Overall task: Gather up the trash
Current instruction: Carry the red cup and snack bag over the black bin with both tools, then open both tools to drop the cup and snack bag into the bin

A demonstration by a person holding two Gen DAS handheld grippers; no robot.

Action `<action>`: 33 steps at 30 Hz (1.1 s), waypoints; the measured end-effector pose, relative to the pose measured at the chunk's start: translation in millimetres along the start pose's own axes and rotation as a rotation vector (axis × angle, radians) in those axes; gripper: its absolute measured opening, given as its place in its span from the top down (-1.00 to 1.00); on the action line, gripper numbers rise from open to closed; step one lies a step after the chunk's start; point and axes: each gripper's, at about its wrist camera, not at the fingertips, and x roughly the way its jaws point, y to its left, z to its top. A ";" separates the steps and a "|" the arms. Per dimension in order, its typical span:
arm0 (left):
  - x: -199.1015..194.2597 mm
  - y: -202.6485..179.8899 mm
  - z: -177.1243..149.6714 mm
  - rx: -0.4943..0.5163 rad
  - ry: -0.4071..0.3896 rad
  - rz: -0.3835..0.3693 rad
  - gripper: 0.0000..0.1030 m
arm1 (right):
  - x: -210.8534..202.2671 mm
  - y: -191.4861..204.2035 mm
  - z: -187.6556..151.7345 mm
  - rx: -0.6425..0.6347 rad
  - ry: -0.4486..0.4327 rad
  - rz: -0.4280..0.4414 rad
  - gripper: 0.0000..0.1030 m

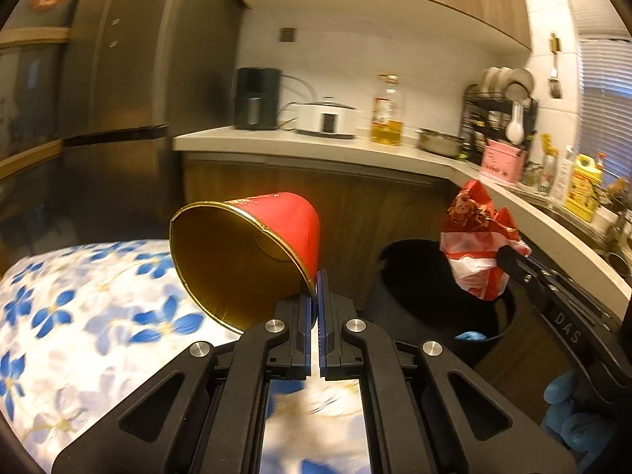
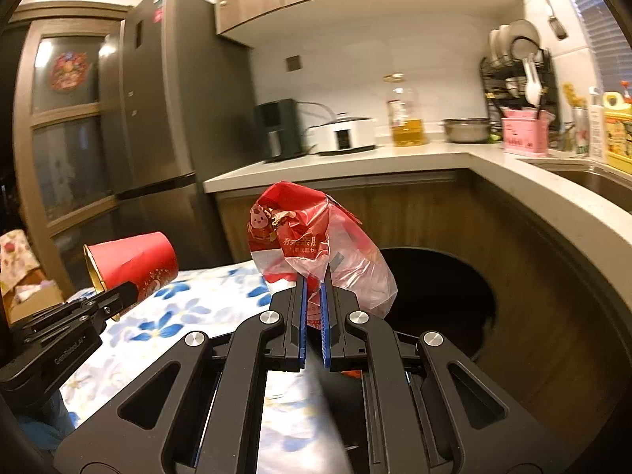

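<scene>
My left gripper [image 1: 319, 276] is shut on the rim of a red paper cup [image 1: 252, 252] with a gold inside, held on its side above the table. From the right wrist view the same cup [image 2: 134, 264] hangs at the left, with the left gripper [image 2: 122, 294] clamped on it. My right gripper [image 2: 314, 276] is shut on a crumpled red and clear plastic bag [image 2: 316, 245]. In the left wrist view that bag [image 1: 478, 237] hangs above the dark round trash bin [image 1: 414, 276], with the right gripper [image 1: 503, 254] reaching in from the right.
A blue-flowered tablecloth [image 1: 79, 308] covers the table at the left. The bin [image 2: 454, 296] stands against wooden cabinets under an L-shaped counter [image 2: 355, 162] holding a cooker, an oil bottle [image 2: 407, 114], a pot and a dish rack. A fridge [image 2: 170, 110] stands at the left. A blue-gloved hand [image 1: 568, 407] shows low right.
</scene>
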 end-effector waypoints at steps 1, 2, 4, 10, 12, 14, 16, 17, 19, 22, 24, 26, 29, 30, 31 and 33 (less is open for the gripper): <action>2.2 -4.9 1.5 0.009 -0.002 -0.009 0.96 | -0.3 -5.8 1.8 0.005 -0.004 -0.012 0.89; 4.8 -12.8 3.2 0.023 -0.004 -0.026 0.96 | -0.7 -11.1 2.8 0.007 -0.009 -0.024 0.89; 10.2 -28.2 6.0 0.046 -0.008 -0.053 0.96 | -0.8 -21.0 4.5 0.011 -0.018 -0.049 0.89; 21.4 -57.2 12.4 0.092 -0.023 -0.115 0.96 | 1.5 -46.4 7.3 0.042 -0.019 -0.091 0.89; 27.0 -66.0 13.6 0.107 -0.021 -0.138 0.96 | 2.7 -52.3 7.8 0.051 -0.019 -0.098 0.89; 33.4 -73.4 13.1 0.120 -0.014 -0.161 0.96 | 4.2 -59.2 8.5 0.059 -0.019 -0.105 0.89; 38.5 -77.0 12.5 0.128 -0.005 -0.173 0.96 | 6.4 -64.8 9.4 0.060 -0.016 -0.110 0.88; 42.6 -79.9 11.7 0.129 0.003 -0.187 0.96 | 7.7 -66.4 10.5 0.061 -0.015 -0.112 0.88; 47.7 -82.9 11.4 0.131 0.015 -0.203 0.96 | 11.0 -72.4 10.9 0.066 -0.010 -0.117 0.88; 55.1 -88.0 9.7 0.135 0.026 -0.224 0.96 | 14.9 -77.3 10.5 0.072 -0.003 -0.123 0.88; 59.5 -90.3 8.8 0.135 0.032 -0.236 0.96 | 17.8 -79.2 10.4 0.072 0.004 -0.124 0.88; 64.1 -92.3 8.0 0.135 0.040 -0.240 0.96 | 20.4 -80.1 10.2 0.070 0.007 -0.128 0.87; 70.9 -94.4 6.7 0.135 0.053 -0.253 0.96 | 24.8 -81.3 9.9 0.069 0.015 -0.130 0.87; 72.6 -94.5 6.3 0.135 0.057 -0.255 0.96 | 25.9 -81.1 9.5 0.069 0.018 -0.129 0.87; 74.1 -95.1 6.4 0.135 0.060 -0.254 0.95 | 27.3 -81.5 9.4 0.069 0.021 -0.130 0.86; 77.9 -95.2 5.2 0.135 0.069 -0.260 0.95 | 29.1 -80.8 8.6 0.067 0.025 -0.128 0.84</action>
